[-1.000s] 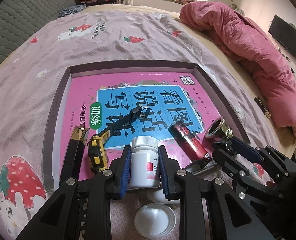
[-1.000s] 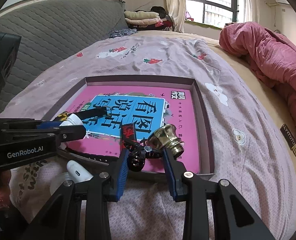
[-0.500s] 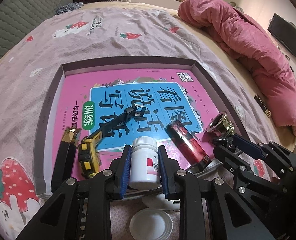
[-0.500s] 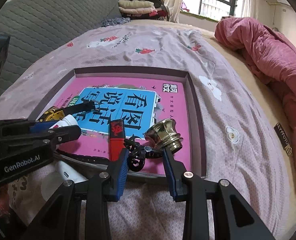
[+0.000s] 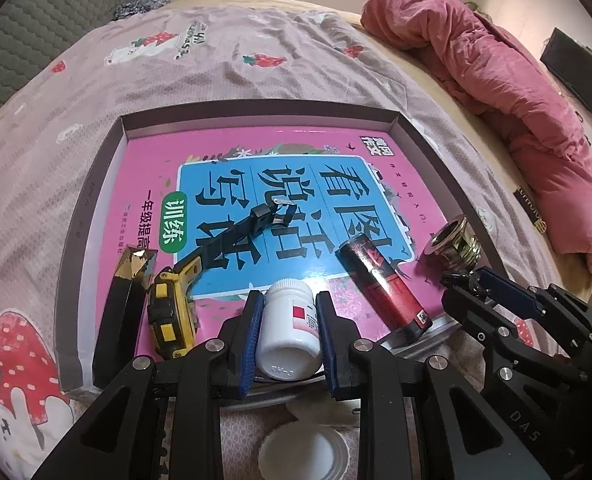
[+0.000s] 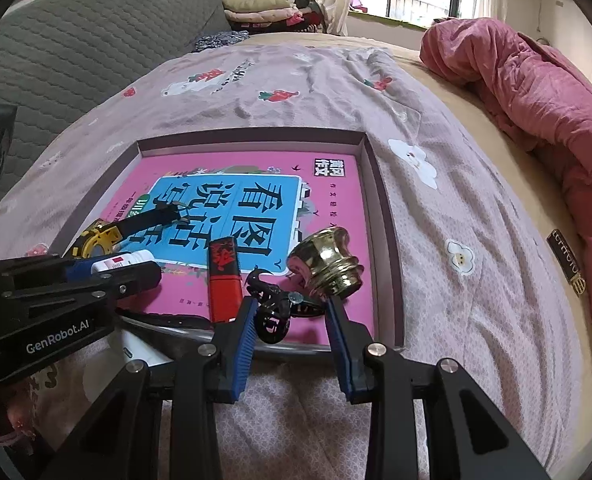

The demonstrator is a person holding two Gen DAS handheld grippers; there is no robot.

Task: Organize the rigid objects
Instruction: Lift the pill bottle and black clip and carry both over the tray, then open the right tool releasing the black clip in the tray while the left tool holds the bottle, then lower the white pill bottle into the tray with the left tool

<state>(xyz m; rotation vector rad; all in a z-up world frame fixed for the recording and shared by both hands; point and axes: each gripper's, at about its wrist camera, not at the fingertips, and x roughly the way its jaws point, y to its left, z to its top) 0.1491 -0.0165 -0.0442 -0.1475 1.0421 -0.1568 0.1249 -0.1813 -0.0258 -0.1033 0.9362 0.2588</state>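
Bedspread (image 5: 256, 56); only left view shows lid (image 5: 303, 454).

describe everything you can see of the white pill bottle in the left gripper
The white pill bottle looks like smooth plastic, with a white screw cap and a label bearing a red square and small print. It lies tilted, cap pointing away toward the pink book, round base facing the camera. The left gripper is shut on it, its blue-padded jaws pressing both sides. It sits over the near edge of the tray, between the yellow watch and the red tube. The right wrist view shows only its label end.
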